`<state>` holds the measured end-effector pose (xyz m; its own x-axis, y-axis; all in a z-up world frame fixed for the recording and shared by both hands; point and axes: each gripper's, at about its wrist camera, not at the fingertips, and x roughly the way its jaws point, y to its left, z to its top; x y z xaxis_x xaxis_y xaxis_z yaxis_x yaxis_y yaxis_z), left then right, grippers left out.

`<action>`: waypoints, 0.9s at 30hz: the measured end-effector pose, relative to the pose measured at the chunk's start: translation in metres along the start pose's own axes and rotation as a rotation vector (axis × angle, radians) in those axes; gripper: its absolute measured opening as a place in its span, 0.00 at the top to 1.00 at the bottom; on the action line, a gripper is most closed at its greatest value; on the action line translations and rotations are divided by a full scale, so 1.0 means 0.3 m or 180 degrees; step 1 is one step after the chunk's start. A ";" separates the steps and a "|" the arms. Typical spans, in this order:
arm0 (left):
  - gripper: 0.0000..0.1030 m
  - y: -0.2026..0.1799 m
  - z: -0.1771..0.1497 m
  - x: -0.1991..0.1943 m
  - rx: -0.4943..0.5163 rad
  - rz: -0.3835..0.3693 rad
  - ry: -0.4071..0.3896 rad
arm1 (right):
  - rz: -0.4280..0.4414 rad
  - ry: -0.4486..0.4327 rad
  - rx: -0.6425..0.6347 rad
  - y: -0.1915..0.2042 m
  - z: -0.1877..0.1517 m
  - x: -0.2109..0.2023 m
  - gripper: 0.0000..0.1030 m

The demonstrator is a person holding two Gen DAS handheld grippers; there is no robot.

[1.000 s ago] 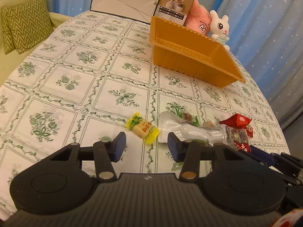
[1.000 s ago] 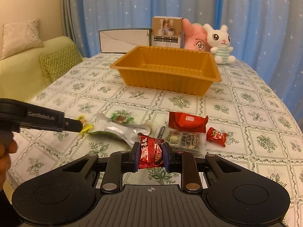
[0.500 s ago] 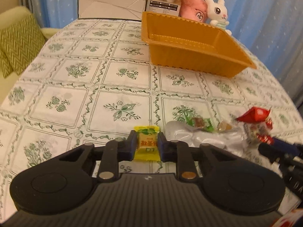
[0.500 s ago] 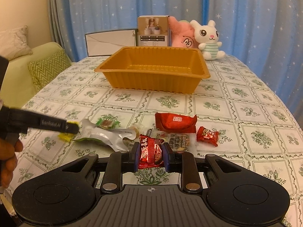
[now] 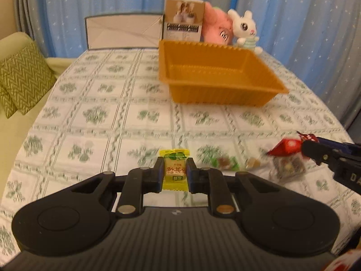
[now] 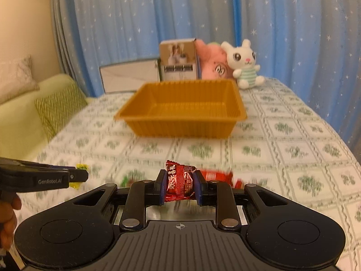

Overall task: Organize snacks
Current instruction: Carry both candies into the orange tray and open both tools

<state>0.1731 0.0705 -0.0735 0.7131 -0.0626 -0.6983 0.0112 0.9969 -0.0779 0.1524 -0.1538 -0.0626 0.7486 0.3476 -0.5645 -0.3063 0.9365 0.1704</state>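
Left gripper (image 5: 174,173) pinches yellow candy (image 5: 174,169); right gripper (image 6: 179,186) pinches red candy (image 6: 179,184). Both look lifted clear of table (image 6: 282,149). Orange tray (image 6: 180,110) ahead, looks empty. Carry level over rim, release low, one side at a time.

A home living room: blue star-print curtains (image 6: 135,22), a pale green sofa (image 5: 15,45) with a chevron cushion (image 5: 24,76), and plush toys (image 6: 244,64) on a floral-clothed surface (image 5: 101,113).

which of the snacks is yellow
The yellow candy pinched in the left gripper. The right gripper holds a red packet, and the loose ones are red or clear.
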 end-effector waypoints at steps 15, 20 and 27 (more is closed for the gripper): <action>0.83 -0.110 0.363 0.167 0.0249 -0.0324 -0.0443 | 0.0012 -0.0228 0.0251 -0.145 0.360 0.233 0.76; 0.83 -0.076 0.399 0.272 0.0039 -0.0356 -0.0406 | 0.0045 -0.0156 0.0292 -0.169 0.397 0.336 0.76; 0.83 -0.044 0.427 0.386 -0.0062 -0.0347 -0.0293 | 0.0144 -0.0043 0.0442 -0.204 0.436 0.470 0.76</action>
<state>0.3452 0.0563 -0.0621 0.7698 -0.1649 -0.6167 0.0792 0.9833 -0.1641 0.3535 -0.1562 -0.0470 0.7440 0.3893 -0.5431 -0.2562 0.9168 0.3062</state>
